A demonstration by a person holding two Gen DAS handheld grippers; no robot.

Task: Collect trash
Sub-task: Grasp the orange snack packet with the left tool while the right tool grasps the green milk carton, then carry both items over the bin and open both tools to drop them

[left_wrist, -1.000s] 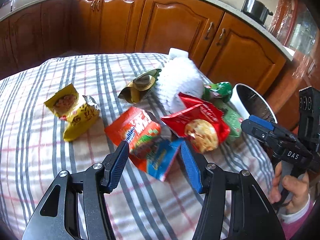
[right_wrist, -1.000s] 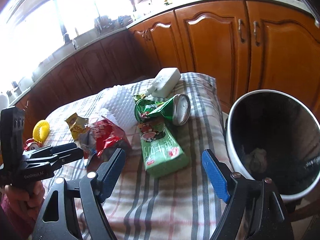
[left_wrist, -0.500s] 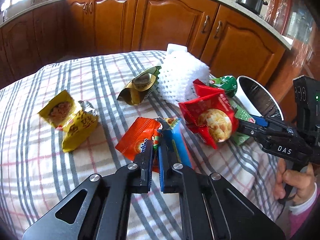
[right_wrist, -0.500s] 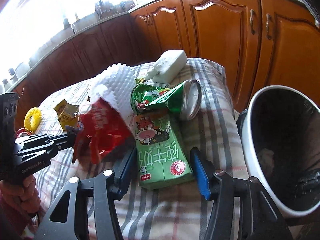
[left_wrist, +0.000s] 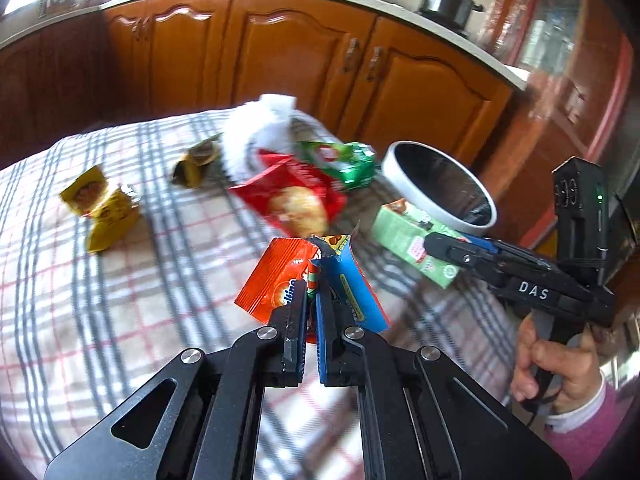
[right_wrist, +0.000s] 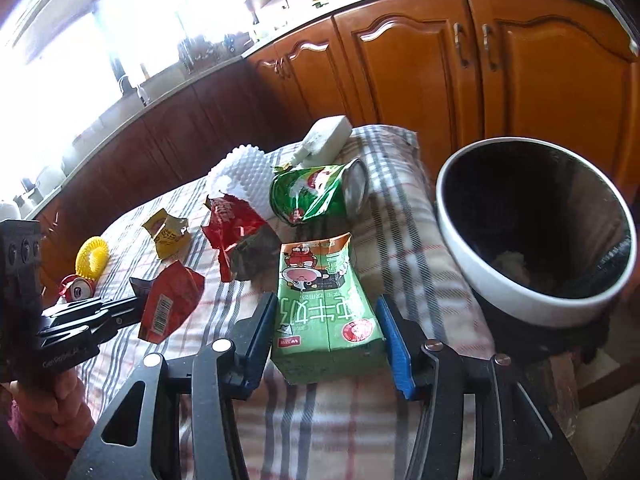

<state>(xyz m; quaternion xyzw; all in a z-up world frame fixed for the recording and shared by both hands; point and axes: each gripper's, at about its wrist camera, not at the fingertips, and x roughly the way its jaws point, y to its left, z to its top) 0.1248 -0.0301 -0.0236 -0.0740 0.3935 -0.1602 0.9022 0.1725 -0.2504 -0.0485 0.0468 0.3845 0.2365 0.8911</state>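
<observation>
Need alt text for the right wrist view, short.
The right gripper clamps a green milk carton on a plaid tablecloth, beside an open white-rimmed trash bin. At left, the left gripper holds an orange snack wrapper.

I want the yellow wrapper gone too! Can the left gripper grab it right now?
Probably not yet: the left gripper is shut on the orange snack packet, so it's busy. The yellow wrapper lies uncovered on the cloth.

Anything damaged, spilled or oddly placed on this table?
No spill shows. The green milk carton between the right gripper fingers is crushed and torn open on top; the green can lies dented on its side. The left gripper pinches a torn orange-and-blue wrapper.
</observation>
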